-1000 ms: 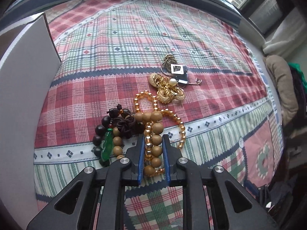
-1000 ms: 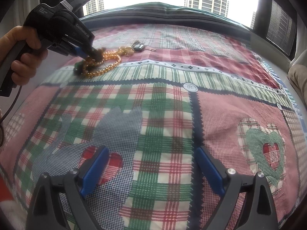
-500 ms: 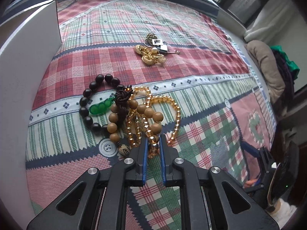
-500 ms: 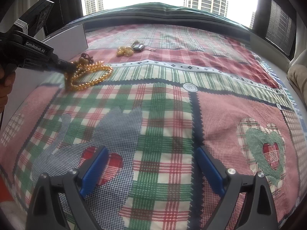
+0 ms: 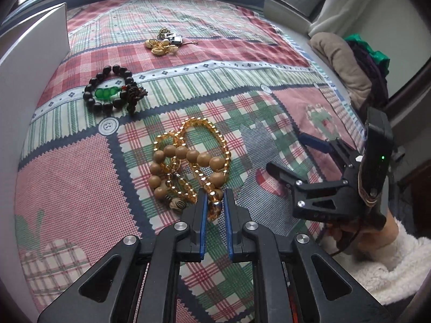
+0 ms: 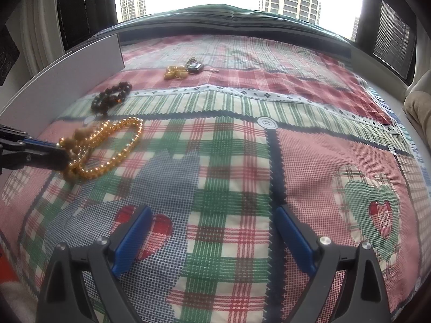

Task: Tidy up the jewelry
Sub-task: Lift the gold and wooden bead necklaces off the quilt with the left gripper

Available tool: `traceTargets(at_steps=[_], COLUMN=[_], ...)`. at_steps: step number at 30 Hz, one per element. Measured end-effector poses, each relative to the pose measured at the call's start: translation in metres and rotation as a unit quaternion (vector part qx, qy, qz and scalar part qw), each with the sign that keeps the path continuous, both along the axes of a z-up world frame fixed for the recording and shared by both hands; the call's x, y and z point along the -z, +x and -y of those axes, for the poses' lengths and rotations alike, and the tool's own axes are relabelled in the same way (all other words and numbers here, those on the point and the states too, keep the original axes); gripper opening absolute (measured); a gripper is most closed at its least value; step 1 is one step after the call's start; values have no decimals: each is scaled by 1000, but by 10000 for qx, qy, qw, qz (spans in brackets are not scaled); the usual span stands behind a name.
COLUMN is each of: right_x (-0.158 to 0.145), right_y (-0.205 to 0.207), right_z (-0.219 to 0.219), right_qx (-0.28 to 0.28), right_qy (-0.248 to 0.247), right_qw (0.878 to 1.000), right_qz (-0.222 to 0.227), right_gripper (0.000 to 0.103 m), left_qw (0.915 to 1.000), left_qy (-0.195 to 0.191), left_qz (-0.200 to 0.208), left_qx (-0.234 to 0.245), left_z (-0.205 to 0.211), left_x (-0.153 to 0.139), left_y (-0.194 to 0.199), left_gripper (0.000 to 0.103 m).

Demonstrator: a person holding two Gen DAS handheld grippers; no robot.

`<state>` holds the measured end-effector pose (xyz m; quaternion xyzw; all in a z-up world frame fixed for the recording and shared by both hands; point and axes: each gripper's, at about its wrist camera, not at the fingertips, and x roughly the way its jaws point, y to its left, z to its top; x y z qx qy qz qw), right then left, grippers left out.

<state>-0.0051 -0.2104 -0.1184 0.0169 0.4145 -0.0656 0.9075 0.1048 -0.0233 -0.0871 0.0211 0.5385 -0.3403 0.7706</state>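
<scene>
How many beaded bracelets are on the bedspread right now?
3: dark bracelet lies alone farther back; amber strand and tan wooden bracelet lie tangled together, pinched by the left claw. Tangle may hide more.

Bead strands (image 5: 188, 167) before bracelet (image 5: 113, 94), on bedspread (image 5: 242, 94)

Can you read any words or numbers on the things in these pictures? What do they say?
No readable words or numbers in either view.
Round button patch on the quilt: only a little face-like mark, no letters.
Right gripper: only a green light, no label to read.
Key fob: too small to read.
</scene>
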Motion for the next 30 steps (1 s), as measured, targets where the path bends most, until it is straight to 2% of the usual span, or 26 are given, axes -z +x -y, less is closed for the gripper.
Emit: traceTargets(at_steps=[2, 5, 6, 12, 13, 15, 17, 19, 21, 23, 24, 28, 30], right_x=[0, 0, 0, 0, -1, -2, -2, 0, 0, 1, 1, 1, 1], right_y=[-1, -1, -1, 0, 0, -1, 0, 1, -1, -1, -2, -2, -3], right_z=[0, -1, -1, 0, 1, 5, 4, -1, 0, 0, 0, 0, 0], right_qx=[-3, 4, 5, -15, -23, -7, -1, -23, 8, -34, -45, -49, -53], right_qy=[1, -1, 0, 52, 104, 246, 222, 19, 47, 36, 45, 28, 24], right_qw=[10000, 10000, 10000, 9999, 9999, 9997, 9997, 9999, 9999, 9999, 9999, 10000, 10000], right_qz=[2, -2, -3, -95, -125, -93, -92, -134, -95, -100, -92, -57, -31], right_gripper=[96, 96, 96, 96, 96, 96, 96, 96, 96, 96, 96, 96, 97], left_qw=[10000, 9999, 9999, 9995, 9993, 9971, 9953, 9952, 9947, 9939, 9939, 9969, 9963], left_qy=[-18, -26, -50, -202, -116, 304, 527, 734, 882, 936, 889, 93, -33], left_qz=[-58, -81, -35, 150, 243, 460, 584, 478, 479, 566, 591, 594, 629], left_qx=[-26, -75, -81, -211, -276, -531, -560, -426, -234, -159, -267, -508, -581], left_z=[-10, -21, -25, -38, -37, -33, -25, -15, -6, 0, -2, -25, -34], left_x=[3, 5, 4, -7, -8, -6, 1, 13, 22, 21, 16, -20, -34], left_y=[-9, -17, -20, -23, -20, -8, 7, 19, 21, 19, 17, 7, 0], left_gripper=[11, 32, 35, 35, 35, 37, 37, 34, 13, 9, 9, 9, 9])
